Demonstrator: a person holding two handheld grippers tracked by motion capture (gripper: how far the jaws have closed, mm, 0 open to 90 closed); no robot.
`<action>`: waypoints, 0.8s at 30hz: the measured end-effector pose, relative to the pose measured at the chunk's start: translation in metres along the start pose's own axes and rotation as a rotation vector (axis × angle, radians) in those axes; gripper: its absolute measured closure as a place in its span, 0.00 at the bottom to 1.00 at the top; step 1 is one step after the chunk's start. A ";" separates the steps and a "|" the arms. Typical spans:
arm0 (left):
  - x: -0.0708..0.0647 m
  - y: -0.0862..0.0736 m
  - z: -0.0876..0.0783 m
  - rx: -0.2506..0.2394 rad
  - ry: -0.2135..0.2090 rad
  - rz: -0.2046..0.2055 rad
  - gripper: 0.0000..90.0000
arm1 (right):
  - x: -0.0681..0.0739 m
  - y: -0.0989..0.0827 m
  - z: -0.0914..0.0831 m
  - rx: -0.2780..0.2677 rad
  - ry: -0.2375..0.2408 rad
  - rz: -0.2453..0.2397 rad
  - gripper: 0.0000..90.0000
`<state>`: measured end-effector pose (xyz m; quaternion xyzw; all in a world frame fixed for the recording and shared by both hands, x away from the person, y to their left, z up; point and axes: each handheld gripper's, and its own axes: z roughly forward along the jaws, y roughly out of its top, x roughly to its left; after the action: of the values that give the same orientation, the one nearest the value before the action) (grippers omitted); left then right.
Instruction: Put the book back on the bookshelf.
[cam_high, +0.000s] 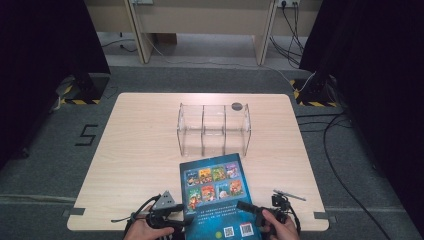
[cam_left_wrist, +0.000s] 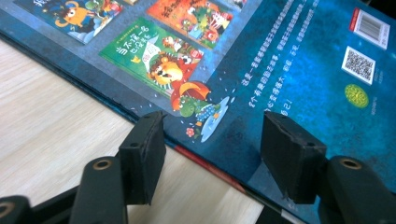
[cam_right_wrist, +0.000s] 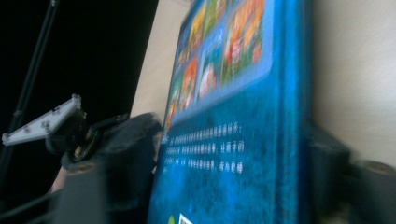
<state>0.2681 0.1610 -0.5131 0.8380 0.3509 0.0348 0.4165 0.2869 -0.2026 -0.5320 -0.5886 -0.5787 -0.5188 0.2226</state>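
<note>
With my left gripper (cam_high: 176, 218) and right gripper (cam_high: 250, 207) clamped across the blue book (cam_high: 216, 192) at bottom centre, I steadied it for the clear organizer (cam_high: 214, 129).

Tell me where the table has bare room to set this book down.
Free: the wide strip left of the clear three-compartment acrylic organiser and the narrower one right of it. Crowded: the near edge, with the blue picture book and both tongs.

Left hand-held gripper (cam_left_wrist: 212, 140): jaws straddle the blue book's (cam_left_wrist: 299, 79) spine edge, one over the wooden worktop (cam_left_wrist: 51, 126), one over the cover.
</note>
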 end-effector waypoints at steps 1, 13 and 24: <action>0.000 0.000 0.000 0.000 0.000 0.000 0.45 | 0.001 0.000 0.001 0.026 -0.007 -0.014 0.44; 0.004 -0.001 0.000 -0.008 -0.016 -0.006 0.41 | 0.017 0.009 -0.011 0.139 -0.037 -0.522 0.59; 0.009 0.001 -0.001 -0.012 -0.023 -0.052 0.31 | 0.045 0.012 -0.015 0.079 0.013 -0.822 0.61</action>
<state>0.2750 0.1674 -0.5140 0.8265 0.3674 0.0163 0.4263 0.2825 -0.1982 -0.4833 -0.2962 -0.7837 -0.5455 0.0227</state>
